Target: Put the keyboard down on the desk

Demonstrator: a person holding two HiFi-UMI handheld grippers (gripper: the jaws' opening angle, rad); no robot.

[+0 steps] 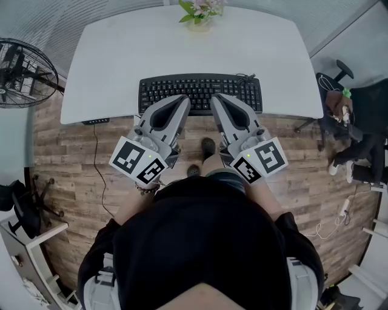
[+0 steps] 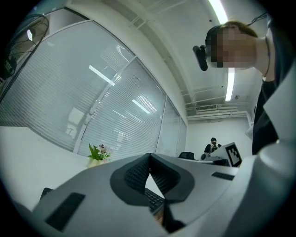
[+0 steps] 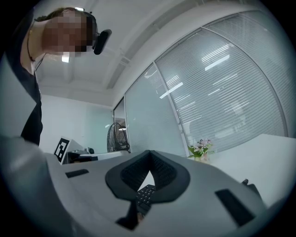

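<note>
Plank floor (image 1: 73, 163) fills lower frame. White desk (image 1: 109, 54) across upper middle. Black keyboard (image 1: 200, 88) lies on desk along its near edge, centre frame. Standing fan (image 1: 24, 72) at upper left, off the desk. Left gripper (image 1: 185, 98) and right gripper (image 1: 216, 98) side by side below keyboard, tips over its near edge, each with jaws pressed together, nothing pinched. Small flower pot (image 1: 200, 12) at top centre, on desk's far edge
</note>
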